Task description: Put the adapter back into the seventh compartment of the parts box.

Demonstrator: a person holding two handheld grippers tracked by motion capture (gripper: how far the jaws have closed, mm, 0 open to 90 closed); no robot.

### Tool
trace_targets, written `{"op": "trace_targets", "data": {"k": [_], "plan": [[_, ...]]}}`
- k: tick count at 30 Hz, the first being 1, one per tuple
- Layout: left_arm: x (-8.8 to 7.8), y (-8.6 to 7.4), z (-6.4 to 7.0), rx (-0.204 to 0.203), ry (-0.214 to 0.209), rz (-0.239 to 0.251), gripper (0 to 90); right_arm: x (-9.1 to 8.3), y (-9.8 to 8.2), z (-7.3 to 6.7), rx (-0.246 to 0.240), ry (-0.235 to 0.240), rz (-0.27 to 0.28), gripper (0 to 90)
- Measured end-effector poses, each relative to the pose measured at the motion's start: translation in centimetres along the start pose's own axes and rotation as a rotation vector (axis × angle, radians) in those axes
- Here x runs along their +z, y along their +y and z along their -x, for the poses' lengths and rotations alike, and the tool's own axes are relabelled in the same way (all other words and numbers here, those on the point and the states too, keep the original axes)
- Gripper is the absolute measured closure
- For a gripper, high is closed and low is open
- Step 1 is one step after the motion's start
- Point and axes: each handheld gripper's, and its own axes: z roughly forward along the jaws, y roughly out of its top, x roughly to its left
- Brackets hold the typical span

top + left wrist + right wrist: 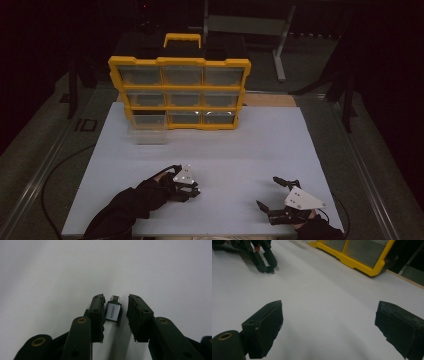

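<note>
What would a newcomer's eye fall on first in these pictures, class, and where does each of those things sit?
The yellow organizer with its clear drawers stands upright at the far edge of the white table, one clear drawer pulled out at its lower left. Near the front, the left gripper has a small adapter between its jaws; one touches it, the other stands apart. The right gripper rests wide open at the front right.

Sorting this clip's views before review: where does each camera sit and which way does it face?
High view: above the person's side, facing forward and down on the white table and yellow organizer; both sleeved forearms show.
Left gripper view: rides the left tool, looking down its jaws at a small adapter.
Right gripper view: on the right tool, facing across the table.
Shared: the right gripper view and the high view both show the organizer.
</note>
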Motion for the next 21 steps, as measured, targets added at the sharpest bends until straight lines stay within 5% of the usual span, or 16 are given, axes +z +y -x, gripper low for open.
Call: {"op": "trace_targets", "data": {"k": [21], "plan": [[0.35,0.66,-0.39,-0.007,0.002,-0.033,75.7,0.03,-0.01,-0.01,-0.001,0.001,-0.001,7.9]]}}
